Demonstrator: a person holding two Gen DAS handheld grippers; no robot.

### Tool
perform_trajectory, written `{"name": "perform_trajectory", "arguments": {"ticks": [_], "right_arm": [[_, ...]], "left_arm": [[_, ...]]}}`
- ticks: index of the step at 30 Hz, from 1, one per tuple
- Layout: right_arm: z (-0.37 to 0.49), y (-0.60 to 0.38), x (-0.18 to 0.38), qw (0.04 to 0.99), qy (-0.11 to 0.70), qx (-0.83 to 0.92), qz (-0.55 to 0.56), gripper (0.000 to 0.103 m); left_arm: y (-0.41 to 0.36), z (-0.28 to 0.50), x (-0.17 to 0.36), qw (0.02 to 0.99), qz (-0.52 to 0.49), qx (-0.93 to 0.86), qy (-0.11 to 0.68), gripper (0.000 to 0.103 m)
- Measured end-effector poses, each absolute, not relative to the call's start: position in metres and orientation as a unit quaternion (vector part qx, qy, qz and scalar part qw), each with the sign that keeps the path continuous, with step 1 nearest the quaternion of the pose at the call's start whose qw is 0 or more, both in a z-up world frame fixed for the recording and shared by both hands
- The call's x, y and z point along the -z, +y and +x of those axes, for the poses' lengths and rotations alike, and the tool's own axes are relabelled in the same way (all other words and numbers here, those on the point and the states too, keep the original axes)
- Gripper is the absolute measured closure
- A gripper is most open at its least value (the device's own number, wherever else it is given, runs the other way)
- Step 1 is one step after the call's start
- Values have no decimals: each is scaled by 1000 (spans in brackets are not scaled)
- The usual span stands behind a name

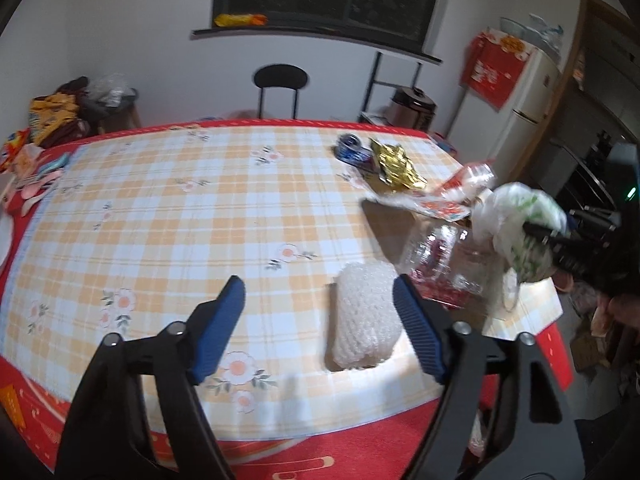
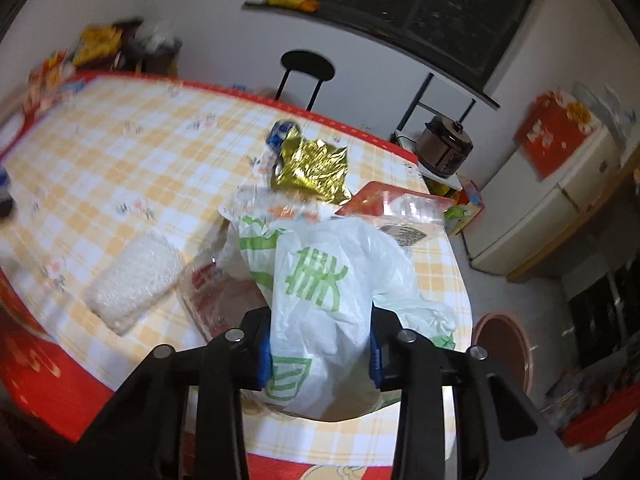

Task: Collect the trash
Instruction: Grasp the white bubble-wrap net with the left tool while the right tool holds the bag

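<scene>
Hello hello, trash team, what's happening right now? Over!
Right gripper clamped on white plastic bag. Left gripper open around bubble wrap wad, not pinching. Gold wrapper, clear packaging left on table.

Both wrist views overlook the table point(image 1: 160, 208) closely (right seemingly nearer).

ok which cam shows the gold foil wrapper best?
Right wrist: the gold foil wrapper sits near centre, large, crinkles visible, against a blue can. Left wrist shows the gold foil wrapper smaller, off to the right.
</scene>
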State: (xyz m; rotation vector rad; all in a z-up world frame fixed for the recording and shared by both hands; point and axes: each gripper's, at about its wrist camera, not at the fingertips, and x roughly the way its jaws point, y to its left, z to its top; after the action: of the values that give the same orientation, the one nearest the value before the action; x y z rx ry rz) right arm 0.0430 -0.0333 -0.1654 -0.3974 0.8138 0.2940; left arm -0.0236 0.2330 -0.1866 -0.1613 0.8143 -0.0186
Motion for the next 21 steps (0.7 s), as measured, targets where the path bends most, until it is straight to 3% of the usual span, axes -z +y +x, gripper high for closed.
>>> {"name": "perform_trajectory", "arguments": {"ticks": [7,14,21], "right_arm": [[29,-73,119,926,339,-115,-121,72],[15,-117,115,938,331,-67,-80,72],[4,-149,129,937,345,-38,-50,72]], "left_arm": [[202,-3,209,901,-55,64,425,34],[169,22,258,880,3,71,470,24],[156,39,302,854,39,66,515,22]]}}
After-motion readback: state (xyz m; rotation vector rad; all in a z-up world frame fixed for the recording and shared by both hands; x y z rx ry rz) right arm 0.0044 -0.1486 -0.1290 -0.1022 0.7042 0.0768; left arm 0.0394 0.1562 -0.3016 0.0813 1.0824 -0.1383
